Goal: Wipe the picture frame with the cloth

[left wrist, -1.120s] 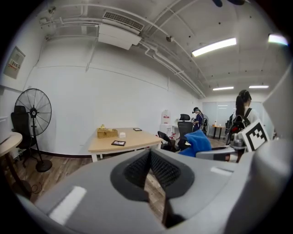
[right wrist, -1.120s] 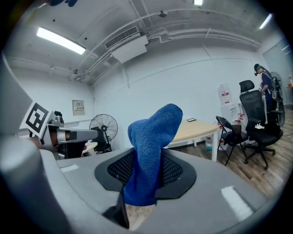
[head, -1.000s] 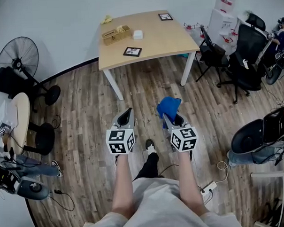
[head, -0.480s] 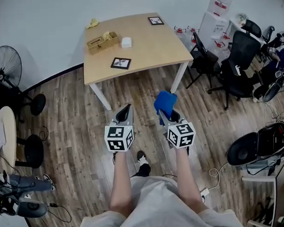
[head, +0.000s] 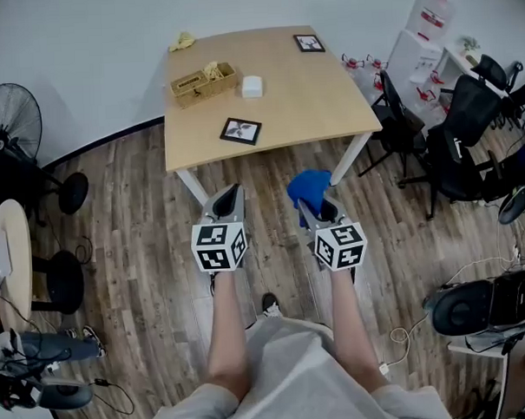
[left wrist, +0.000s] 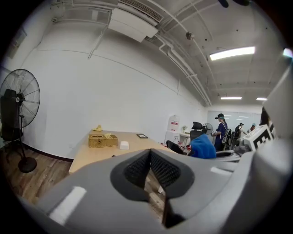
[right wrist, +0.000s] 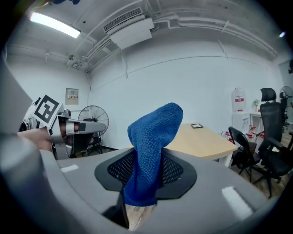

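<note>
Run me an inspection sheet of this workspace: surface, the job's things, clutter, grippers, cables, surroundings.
Surface: wooden table, standing ahead of both grippers.
Job's things: blue cloth held in the right gripper; picture frame near the table's front edge; second frame at its far corner.
Clutter: wicker basket, white box and a yellow item, all on the table.
Grippers: left gripper shut, empty; right gripper shut on the blue cloth.
Cables: dark cable on the floor at lower left; white cable at right.
Surroundings: wood floor, standing fan, office chairs.
</note>
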`<state>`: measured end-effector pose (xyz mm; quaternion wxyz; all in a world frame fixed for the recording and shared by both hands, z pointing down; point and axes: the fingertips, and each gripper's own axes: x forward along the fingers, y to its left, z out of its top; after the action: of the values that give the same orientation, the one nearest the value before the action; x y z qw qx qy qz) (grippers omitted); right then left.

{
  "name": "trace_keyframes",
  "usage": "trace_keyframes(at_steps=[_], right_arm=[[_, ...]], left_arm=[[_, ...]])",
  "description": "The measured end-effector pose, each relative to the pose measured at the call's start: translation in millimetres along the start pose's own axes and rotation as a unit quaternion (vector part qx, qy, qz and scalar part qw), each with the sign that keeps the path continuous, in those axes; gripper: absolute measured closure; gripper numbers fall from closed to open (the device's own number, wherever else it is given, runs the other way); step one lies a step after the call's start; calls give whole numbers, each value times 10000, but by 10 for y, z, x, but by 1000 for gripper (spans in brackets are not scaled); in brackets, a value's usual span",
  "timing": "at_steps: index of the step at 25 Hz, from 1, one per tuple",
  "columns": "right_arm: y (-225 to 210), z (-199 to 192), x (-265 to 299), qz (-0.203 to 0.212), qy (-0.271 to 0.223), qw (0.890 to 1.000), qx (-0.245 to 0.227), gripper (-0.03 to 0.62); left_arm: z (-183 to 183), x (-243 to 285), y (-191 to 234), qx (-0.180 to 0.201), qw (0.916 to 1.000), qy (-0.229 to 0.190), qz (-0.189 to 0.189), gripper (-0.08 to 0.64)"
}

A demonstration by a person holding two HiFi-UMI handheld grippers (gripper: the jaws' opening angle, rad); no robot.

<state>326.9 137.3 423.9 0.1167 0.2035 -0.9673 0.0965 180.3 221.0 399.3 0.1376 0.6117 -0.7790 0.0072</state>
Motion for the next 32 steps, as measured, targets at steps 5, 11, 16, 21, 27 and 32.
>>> trace_keyframes(at_steps=[5, 11, 16, 21, 27, 32], right_arm=[[-74, 157, 331, -12, -82, 9999, 116, 465], [-18, 30, 808, 247, 124, 9993, 238, 465], [83, 103, 1348, 577, 156, 9980, 208, 463], [-14, 311, 1883, 786, 103, 9967, 169, 465], [-262, 437, 2527, 912, 277, 9954, 121, 465], [-504, 544, 2946, 937, 343, 9947, 229, 465]], left_arm=[[69, 131, 268, 66, 9999, 56, 83, 508], [-1, 156, 713, 52, 9987, 192, 471, 508], [94, 261, 1201, -14, 9962, 140, 864, 508], [238, 604, 1494, -18, 9942, 114, 1067, 508], [365, 1222, 1730, 3, 9932, 300, 1127, 508], [478, 1696, 1867, 53, 9930, 451, 1092, 508]])
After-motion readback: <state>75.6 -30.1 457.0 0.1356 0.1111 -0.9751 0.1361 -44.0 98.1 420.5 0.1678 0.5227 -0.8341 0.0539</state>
